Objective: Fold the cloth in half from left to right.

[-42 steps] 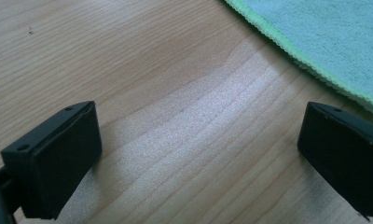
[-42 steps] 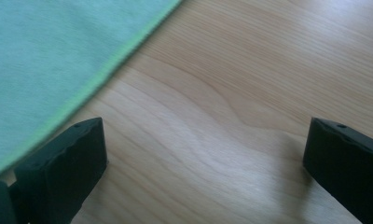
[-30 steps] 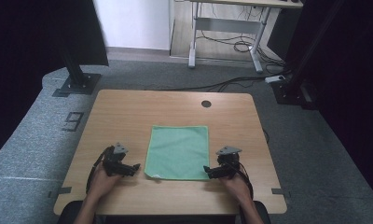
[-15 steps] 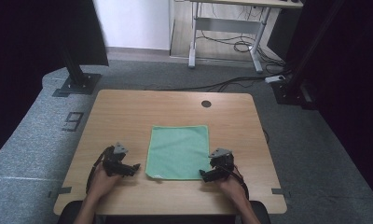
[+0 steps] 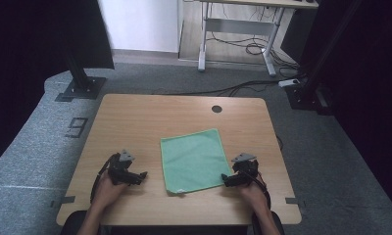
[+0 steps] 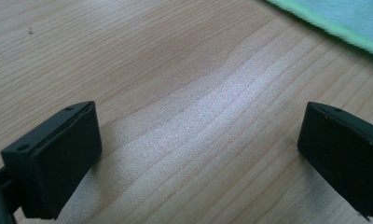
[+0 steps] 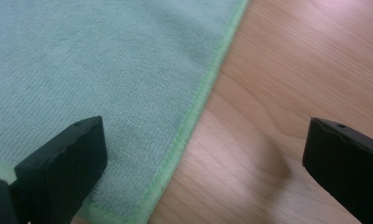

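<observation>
Light wooden table (image 5: 135,117), rounded corners, pale grain. Round dark cable hole (image 5: 216,108) near far edge, right of centre. Green cloth (image 5: 193,159) lies flat on tabletop, near-centre, slightly skewed, lighter green stitched hem along edges. Near right corner of cloth sits close to near edge of table. Rest of tabletop bare wood on left, far side.

Left gripper over bare wood, cloth at the far right

The left gripper (image 6: 198,154) has its two black jaws spread wide apart, one at each lower side, with nothing between them but the light wooden table (image 6: 175,93). A green cloth (image 6: 343,18) lies on the table at the far right corner, its edge running diagonally, well apart from both jaws.
</observation>
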`<state>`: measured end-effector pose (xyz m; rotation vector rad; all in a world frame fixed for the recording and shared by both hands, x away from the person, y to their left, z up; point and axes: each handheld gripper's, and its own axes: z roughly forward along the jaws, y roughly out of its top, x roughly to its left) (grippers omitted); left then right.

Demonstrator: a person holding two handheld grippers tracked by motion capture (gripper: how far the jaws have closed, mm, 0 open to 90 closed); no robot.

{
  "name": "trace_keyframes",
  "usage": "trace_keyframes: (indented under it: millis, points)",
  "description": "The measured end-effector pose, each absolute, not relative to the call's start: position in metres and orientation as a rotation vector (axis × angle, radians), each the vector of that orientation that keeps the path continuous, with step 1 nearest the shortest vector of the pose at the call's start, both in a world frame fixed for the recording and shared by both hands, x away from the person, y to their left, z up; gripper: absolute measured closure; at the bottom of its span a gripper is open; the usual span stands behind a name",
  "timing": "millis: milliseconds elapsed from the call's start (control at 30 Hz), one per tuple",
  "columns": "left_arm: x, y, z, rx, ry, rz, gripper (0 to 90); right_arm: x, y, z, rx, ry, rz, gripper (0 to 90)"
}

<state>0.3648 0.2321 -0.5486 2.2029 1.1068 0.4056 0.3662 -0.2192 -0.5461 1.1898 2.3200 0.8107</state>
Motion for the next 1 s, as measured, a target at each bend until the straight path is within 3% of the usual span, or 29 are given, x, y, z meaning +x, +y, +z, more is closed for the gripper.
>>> trace_keyframes:
  millis: [367,733,1000]
  points:
    - [0.365,0.232,-0.549,2.203,1.107,0.406,0.0,0.376,-0.260,-0.548,1.360,2.201,0.800,0.6]
    - [0.369,0.229,-0.545,2.230,1.117,0.386,0.4,0.377,-0.269,-0.556,1.382,2.185,0.916,0.0]
    - [0.383,0.223,-0.531,2.153,1.107,0.374,15.3,0.376,-0.270,-0.557,1.364,2.183,0.936,0.0]
